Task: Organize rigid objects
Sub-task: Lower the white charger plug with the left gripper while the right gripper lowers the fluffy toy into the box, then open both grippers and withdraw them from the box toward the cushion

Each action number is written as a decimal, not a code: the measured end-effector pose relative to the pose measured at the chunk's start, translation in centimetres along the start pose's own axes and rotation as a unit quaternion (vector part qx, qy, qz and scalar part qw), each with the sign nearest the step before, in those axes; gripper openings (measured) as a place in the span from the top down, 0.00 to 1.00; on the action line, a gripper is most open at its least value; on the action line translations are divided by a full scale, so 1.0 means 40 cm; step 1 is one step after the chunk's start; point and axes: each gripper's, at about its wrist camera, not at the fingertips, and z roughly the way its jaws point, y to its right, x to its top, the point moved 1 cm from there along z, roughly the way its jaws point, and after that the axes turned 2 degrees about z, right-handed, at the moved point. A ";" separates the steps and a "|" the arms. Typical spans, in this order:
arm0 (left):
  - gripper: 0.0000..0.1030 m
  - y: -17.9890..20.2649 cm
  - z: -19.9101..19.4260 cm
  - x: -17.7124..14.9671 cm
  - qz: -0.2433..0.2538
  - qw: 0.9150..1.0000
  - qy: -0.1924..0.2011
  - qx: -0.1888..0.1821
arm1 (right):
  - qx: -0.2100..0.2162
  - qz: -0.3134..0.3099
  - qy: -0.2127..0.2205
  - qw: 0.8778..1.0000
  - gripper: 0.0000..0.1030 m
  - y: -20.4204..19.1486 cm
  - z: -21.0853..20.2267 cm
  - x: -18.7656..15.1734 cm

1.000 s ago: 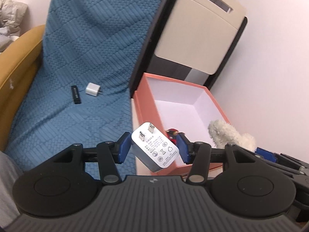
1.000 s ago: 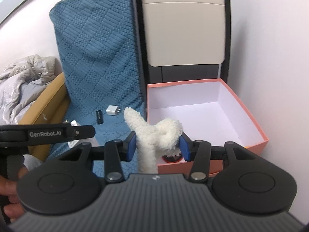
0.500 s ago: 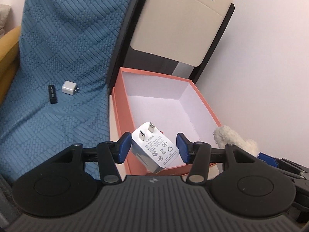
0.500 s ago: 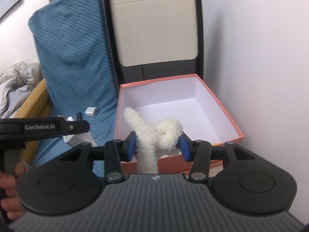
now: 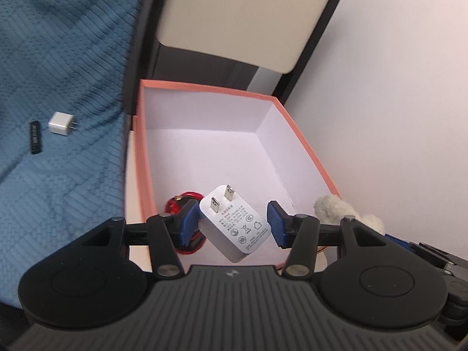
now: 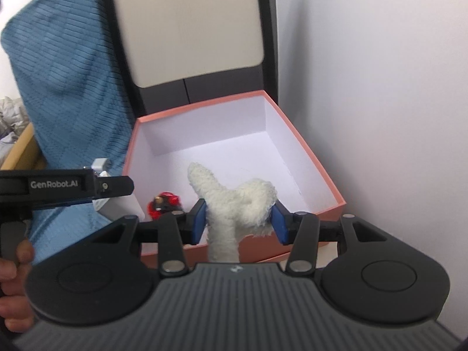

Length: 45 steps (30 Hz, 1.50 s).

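Observation:
My left gripper (image 5: 232,223) hangs over the near end of the orange box (image 5: 140,158). A white two-pin charger (image 5: 235,225) sits between its blue pads; the left pad touches it, a small gap shows at the right pad. A red and black object (image 5: 182,200) lies in the box's near left corner and shows in the right wrist view (image 6: 163,201). My right gripper (image 6: 238,220) is shut on a fluffy white plush piece (image 6: 234,201) at the box's (image 6: 310,158) near edge. The left gripper (image 6: 87,185) is at its left.
A small white charger (image 5: 61,122) and a black stick (image 5: 35,137) lie on the blue quilted cover (image 5: 58,73) left of the box. A beige and black panel (image 5: 234,14) stands behind the box. A white wall (image 5: 395,102) is close on the right.
Both grippers have moved forward toward the box. The left gripper's jaws have widened, and the white charger has tilted and sunk a little between them. The right gripper holds the plush as before.

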 end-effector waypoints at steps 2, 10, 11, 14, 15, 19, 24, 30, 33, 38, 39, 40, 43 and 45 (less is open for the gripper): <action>0.44 0.012 0.040 0.005 0.002 1.000 -0.010 -0.002 | -0.002 0.001 -0.007 1.000 0.52 0.019 0.027 0.007; 0.44 0.042 0.198 0.029 0.008 0.999 -0.045 0.000 | -0.011 0.008 -0.033 0.999 0.52 0.081 0.139 0.029; 0.44 0.043 0.213 0.032 0.007 0.999 -0.047 -0.001 | -0.012 0.008 -0.035 0.999 0.52 0.086 0.154 0.031; 0.44 0.051 0.258 0.043 0.007 0.998 -0.055 0.003 | -0.011 0.004 -0.042 0.999 0.52 0.097 0.192 0.035; 0.44 0.053 0.272 0.046 0.007 0.998 -0.057 0.002 | -0.012 0.004 -0.044 0.999 0.52 0.100 0.205 0.037; 0.44 0.061 0.310 0.049 0.011 0.998 -0.069 0.002 | -0.011 0.009 -0.053 0.998 0.52 0.117 0.251 0.041; 0.44 0.056 0.343 0.052 0.003 0.997 -0.077 0.006 | -0.009 0.011 -0.067 0.998 0.52 0.128 0.299 0.037; 0.42 0.045 0.342 0.055 -0.016 0.997 -0.082 -0.002 | -0.007 0.014 -0.073 0.997 0.51 0.132 0.324 0.042; 0.38 0.050 0.324 0.062 -0.007 0.997 -0.071 0.003 | -0.009 0.017 -0.076 0.997 0.50 0.130 0.314 0.038; 0.38 0.048 0.288 0.062 -0.008 0.998 -0.059 0.003 | -0.008 0.015 -0.072 0.997 0.49 0.121 0.290 0.045; 0.38 0.046 0.279 0.060 -0.009 0.998 -0.057 0.003 | -0.008 0.015 -0.071 0.997 0.49 0.118 0.283 0.046; 0.38 0.044 0.269 0.058 -0.010 0.998 -0.055 0.002 | -0.008 0.015 -0.069 0.997 0.49 0.114 0.275 0.047; 0.38 0.037 0.233 0.050 -0.008 0.999 -0.047 0.002 | -0.007 0.014 -0.061 0.998 0.49 0.101 0.243 0.052; 0.38 0.032 0.207 0.048 -0.006 0.999 -0.040 0.003 | -0.004 0.012 -0.056 0.998 0.49 0.093 0.222 0.055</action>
